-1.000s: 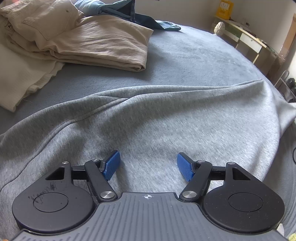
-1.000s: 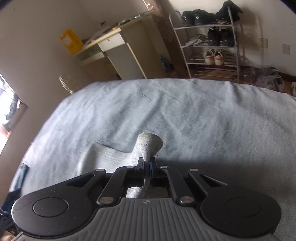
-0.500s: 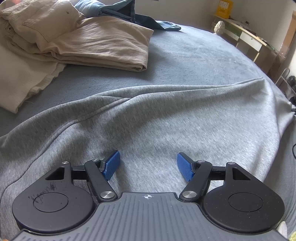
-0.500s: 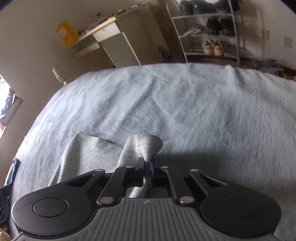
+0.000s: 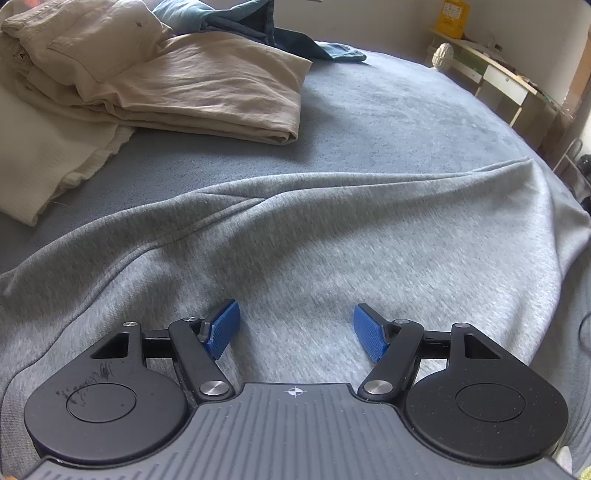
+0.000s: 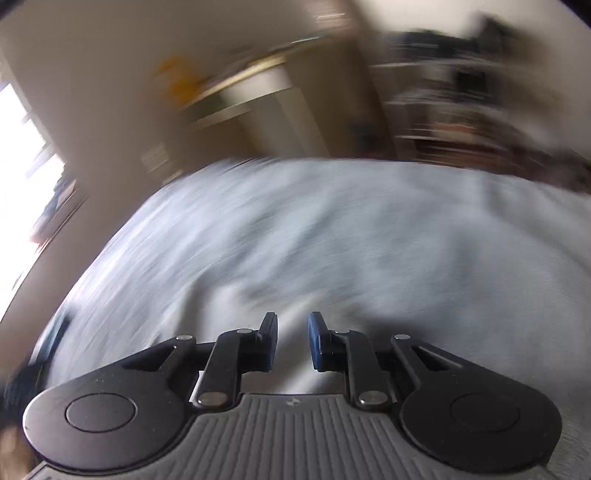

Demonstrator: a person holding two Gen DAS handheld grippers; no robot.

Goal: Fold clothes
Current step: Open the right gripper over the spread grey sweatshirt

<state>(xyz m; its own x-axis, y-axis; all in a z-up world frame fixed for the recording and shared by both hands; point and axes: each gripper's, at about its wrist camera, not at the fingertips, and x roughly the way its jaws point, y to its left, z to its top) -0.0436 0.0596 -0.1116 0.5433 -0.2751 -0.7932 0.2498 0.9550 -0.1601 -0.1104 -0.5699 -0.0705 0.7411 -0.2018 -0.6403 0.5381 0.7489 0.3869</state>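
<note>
A grey sweatshirt lies spread over the bed, with a seam ridge running across it. My left gripper hovers just above it, its blue pads wide apart with only flat cloth beneath them. In the right wrist view everything is blurred by motion. My right gripper has its jaws opening, with a narrow gap and nothing between the pads. Pale grey cloth lies on the bed below and ahead of it.
Folded beige trousers and a cream garment are stacked at the back left of the bed, with blue clothes behind. A desk stands by the wall at right. A shelf rack shows blurred.
My right gripper has let go of the grey cuff it pinched, and its view has swung and blurred. The sweatshirt's far right corner has settled lower on the bed. The left gripper stayed put.
</note>
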